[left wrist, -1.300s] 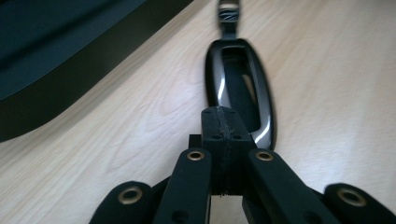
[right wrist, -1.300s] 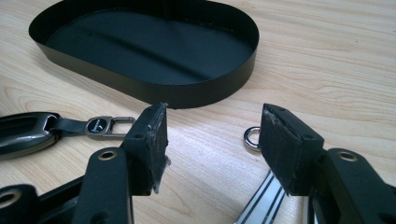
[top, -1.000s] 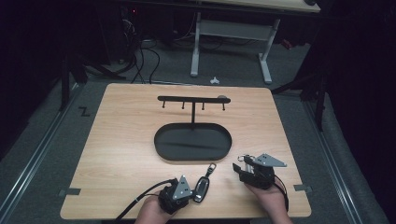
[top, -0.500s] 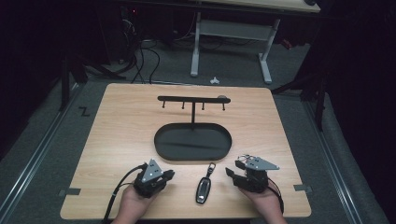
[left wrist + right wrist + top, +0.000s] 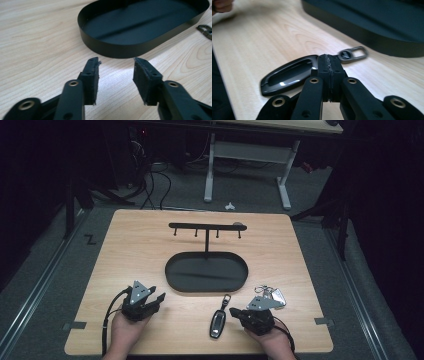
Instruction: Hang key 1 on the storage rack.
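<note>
Jaws parted on the left gripper and pressed together, empty, on the right gripper, seen from the high view at the near edge of a wooden bench. A dark key fob lies just left of the right gripper, near a black oval tray with a hook stand.

Left gripper view: jaws wide apart over bare wood, tray rim ahead.

Right gripper view: closed jaws just beside the key fob, its metal loop pointing toward the tray.

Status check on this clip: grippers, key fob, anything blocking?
Left gripper open, empty, facing the black tray. Right gripper shut, empty, just behind the key fob. Fob flat on the table, nothing blocking it.
</note>
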The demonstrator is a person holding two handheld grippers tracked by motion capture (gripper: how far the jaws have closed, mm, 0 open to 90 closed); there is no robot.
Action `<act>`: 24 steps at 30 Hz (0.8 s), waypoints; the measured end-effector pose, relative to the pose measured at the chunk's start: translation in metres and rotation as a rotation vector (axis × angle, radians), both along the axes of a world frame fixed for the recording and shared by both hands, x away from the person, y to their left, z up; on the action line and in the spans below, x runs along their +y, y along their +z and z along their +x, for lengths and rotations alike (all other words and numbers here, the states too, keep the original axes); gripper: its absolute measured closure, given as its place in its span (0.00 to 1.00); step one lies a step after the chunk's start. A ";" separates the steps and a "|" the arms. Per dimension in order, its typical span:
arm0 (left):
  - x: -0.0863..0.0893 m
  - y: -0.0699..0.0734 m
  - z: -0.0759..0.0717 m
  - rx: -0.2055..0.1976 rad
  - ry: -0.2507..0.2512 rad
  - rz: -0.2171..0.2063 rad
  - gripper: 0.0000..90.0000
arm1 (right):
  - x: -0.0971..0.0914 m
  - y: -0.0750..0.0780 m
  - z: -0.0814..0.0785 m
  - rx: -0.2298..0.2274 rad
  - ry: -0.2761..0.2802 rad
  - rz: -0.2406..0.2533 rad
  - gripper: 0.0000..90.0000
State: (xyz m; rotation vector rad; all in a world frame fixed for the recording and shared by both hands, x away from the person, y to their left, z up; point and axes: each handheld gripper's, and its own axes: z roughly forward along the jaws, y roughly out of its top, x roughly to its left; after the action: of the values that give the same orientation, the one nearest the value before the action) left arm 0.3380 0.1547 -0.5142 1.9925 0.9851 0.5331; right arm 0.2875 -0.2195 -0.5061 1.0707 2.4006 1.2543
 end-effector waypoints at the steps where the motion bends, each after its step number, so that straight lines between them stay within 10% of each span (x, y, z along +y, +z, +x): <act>1: -0.001 -0.001 0.000 0.004 -0.004 0.008 0.57 | 0.003 0.000 -0.001 0.001 0.011 0.002 1.00; 13: -0.001 0.002 -0.004 -0.035 -0.015 -0.043 0.37 | 0.041 -0.009 -0.012 0.014 0.154 -0.063 1.00; 24: -0.008 0.008 0.000 -0.050 -0.023 -0.072 0.36 | 0.032 -0.012 -0.016 0.028 0.131 -0.088 1.00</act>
State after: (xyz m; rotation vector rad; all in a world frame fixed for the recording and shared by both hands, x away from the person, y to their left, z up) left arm 0.3382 0.1464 -0.5064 1.9154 0.9370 0.5258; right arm 0.2714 -0.1878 -0.5183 0.9265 2.5576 1.1679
